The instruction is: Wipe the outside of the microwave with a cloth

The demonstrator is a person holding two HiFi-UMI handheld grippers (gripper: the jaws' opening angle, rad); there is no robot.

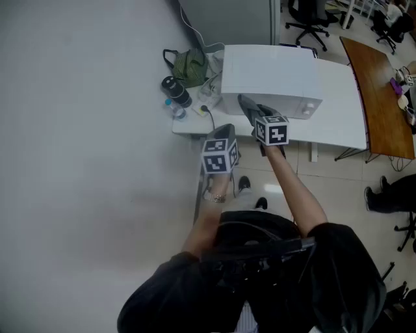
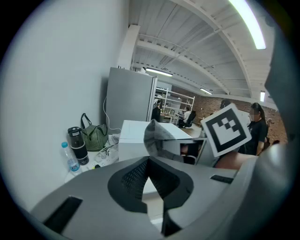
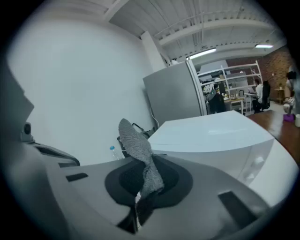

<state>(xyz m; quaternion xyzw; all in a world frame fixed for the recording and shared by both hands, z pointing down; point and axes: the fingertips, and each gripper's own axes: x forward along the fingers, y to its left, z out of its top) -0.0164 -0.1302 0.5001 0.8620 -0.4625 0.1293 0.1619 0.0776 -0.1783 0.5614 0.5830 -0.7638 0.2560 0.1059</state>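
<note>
The white microwave point(image 1: 270, 77) stands on a white table point(image 1: 338, 110); it also shows in the left gripper view point(image 2: 132, 138) and the right gripper view point(image 3: 220, 136). My right gripper point(image 1: 255, 114) is shut on a grey cloth point(image 1: 247, 104), held just before the microwave's front left corner. In its own view the cloth point(image 3: 139, 157) sticks up from the right gripper point(image 3: 142, 190). My left gripper point(image 1: 224, 133) hangs lower and to the left, off the table's front edge. The left gripper point(image 2: 149, 163) is shut on nothing, and the cloth point(image 2: 157, 137) is ahead of it.
Left of the microwave sit a green bag point(image 1: 190, 65), a dark flask point(image 1: 175, 90), a small water bottle point(image 1: 177, 112) and a cable. A white wall runs along the left. A wooden table point(image 1: 383, 104) and office chairs point(image 1: 309, 16) are at the right and back.
</note>
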